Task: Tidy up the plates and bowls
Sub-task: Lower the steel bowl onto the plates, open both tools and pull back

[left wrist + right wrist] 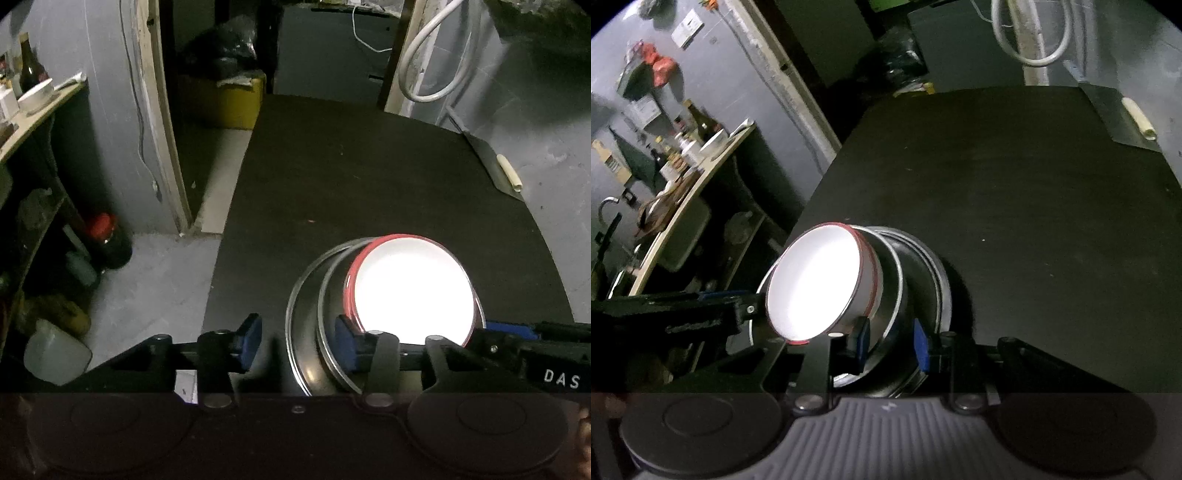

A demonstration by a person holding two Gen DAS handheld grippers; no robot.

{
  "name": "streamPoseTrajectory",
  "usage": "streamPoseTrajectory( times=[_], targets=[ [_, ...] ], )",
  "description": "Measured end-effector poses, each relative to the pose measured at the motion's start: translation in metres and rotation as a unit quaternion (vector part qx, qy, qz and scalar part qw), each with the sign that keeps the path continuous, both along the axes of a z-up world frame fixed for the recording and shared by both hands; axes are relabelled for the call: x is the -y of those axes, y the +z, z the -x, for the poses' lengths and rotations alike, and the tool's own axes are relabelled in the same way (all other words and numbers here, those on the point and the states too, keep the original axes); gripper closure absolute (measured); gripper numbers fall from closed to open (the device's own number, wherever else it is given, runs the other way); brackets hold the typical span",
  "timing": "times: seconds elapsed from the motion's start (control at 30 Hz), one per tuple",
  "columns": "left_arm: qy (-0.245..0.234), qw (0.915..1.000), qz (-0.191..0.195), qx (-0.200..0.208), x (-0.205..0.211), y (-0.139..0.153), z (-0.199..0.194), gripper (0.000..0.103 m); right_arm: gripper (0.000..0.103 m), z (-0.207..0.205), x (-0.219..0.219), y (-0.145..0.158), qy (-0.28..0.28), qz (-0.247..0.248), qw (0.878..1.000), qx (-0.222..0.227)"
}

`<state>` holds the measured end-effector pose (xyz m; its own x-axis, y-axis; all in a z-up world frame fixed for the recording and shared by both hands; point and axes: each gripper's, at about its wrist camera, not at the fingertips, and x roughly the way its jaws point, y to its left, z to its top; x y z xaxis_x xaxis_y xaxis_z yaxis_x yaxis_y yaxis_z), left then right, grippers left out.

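Your left gripper [299, 341] is a black frame carrying two fingers faced with blue pads [251, 341]. Round silver screw heads [218, 400] mark the finger pivots, and smaller screws sit on the linkage arms. Two large dark discs [485, 426], each with a raised inner circle, flank the base of the mount.

Your right gripper [892, 343] has the same black frame, blue-padded fingers [921, 345] and silver pivot screws [967, 400]. Between its discs lies a grey ribbed panel [886, 435] bearing a small pale emblem. Seen from the left wrist, its black body shows white letters "DAS" [561, 378] and a blue strip along its top.
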<state>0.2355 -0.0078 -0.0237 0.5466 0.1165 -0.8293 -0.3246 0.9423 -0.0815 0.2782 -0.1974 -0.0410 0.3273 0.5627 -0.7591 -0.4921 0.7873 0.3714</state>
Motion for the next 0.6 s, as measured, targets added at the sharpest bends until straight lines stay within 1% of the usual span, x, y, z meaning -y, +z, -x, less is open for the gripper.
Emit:
streamPoseTrajectory(
  times=[0.13, 0.17, 0.2, 0.27, 0.33, 0.4, 0.47, 0.5, 0.57, 0.6],
  targets=[
    [-0.001, 0.9999, -0.015, 0.004, -0.003, 0.006, 0.004, 0.035, 0.071, 0.001, -0.001, -0.001, -0.025, 0.004, 1.000, 0.004],
    [-0.003, 0.9998, -0.019, 0.005, -0.004, 0.007, 0.006, 0.032, 0.069, 0.002, -0.001, -0.001, -0.033, 0.005, 0.999, 0.007],
    [-0.007, 0.9998, -0.019, 0.007, -0.007, 0.009, 0.007, 0.030, 0.068, 0.003, -0.002, 0.000, -0.041, 0.006, 0.999, 0.010],
    [-0.014, 0.9997, -0.015, 0.013, -0.011, 0.011, 0.008, 0.024, 0.060, 0.005, -0.002, 0.001, -0.057, 0.010, 0.998, 0.012],
    [-0.018, 0.9995, -0.012, 0.022, -0.017, 0.013, 0.011, 0.018, 0.058, 0.009, 0.000, 0.001, -0.069, 0.019, 0.997, 0.016],
    [-0.021, 0.9994, -0.011, 0.025, -0.020, 0.015, 0.013, 0.016, 0.053, 0.012, 0.000, 0.000, -0.082, 0.022, 0.996, 0.018],
    [-0.025, 0.9993, -0.009, 0.026, -0.024, 0.015, 0.014, 0.015, 0.045, 0.018, 0.001, 0.001, -0.097, 0.026, 0.995, 0.022],
    [-0.026, 0.9992, -0.008, 0.028, -0.025, 0.016, 0.015, 0.014, 0.042, 0.020, 0.001, 0.002, -0.102, 0.028, 0.994, 0.023],
    [-0.024, 0.9989, -0.008, 0.040, -0.029, 0.019, 0.020, 0.012, 0.029, 0.025, 0.004, 0.003, -0.114, 0.032, 0.993, 0.029],
    [-0.020, 0.9984, -0.010, 0.052, -0.030, 0.021, 0.023, 0.012, 0.026, 0.028, 0.005, 0.005, -0.120, 0.033, 0.992, 0.032]
  ],
)
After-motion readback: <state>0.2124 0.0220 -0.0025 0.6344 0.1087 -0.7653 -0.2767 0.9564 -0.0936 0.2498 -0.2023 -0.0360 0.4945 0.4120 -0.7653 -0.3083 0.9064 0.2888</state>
